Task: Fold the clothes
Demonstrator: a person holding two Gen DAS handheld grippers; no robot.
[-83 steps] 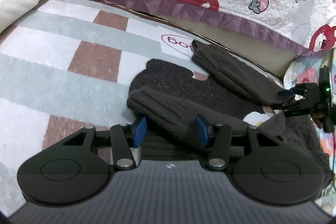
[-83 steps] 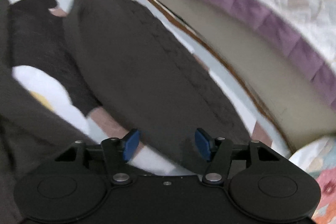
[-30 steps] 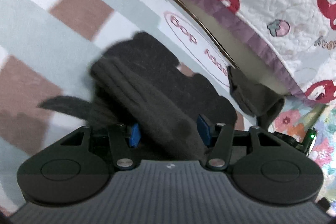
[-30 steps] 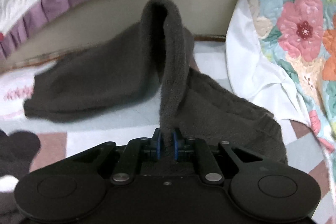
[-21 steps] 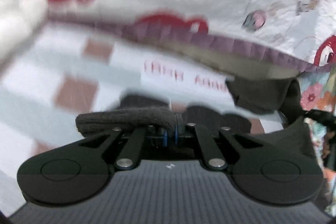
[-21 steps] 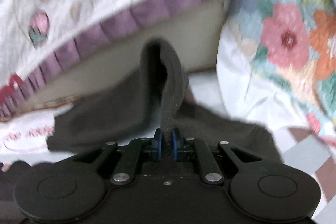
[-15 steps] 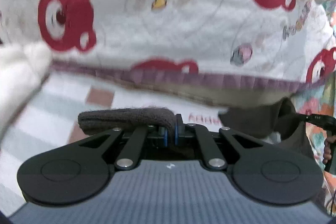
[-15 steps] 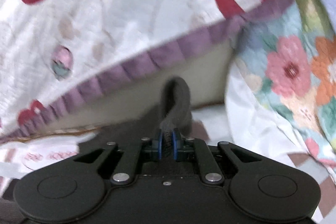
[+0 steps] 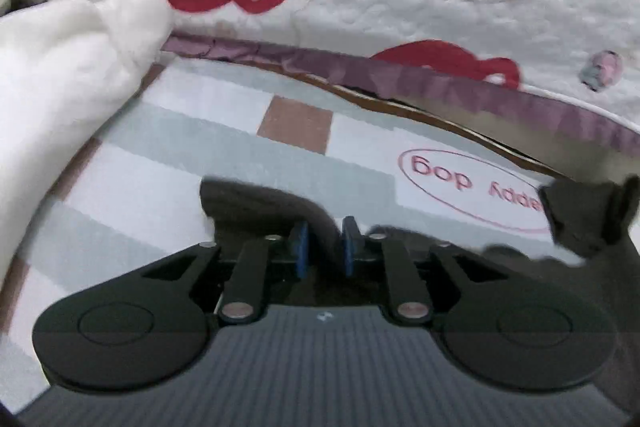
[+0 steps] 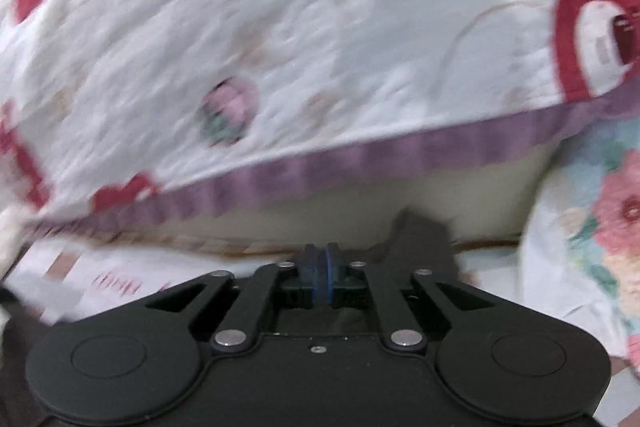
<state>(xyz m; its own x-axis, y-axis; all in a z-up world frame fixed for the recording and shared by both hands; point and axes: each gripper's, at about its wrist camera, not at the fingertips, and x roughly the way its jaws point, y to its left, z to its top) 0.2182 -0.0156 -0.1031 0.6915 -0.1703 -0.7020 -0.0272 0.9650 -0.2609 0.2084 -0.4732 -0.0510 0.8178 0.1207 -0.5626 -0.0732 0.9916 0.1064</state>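
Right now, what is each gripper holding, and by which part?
Left gripper: the dark garment lies between its slightly parted pads; grip unclear. Right gripper: shut, apparently pinching a fold of it.
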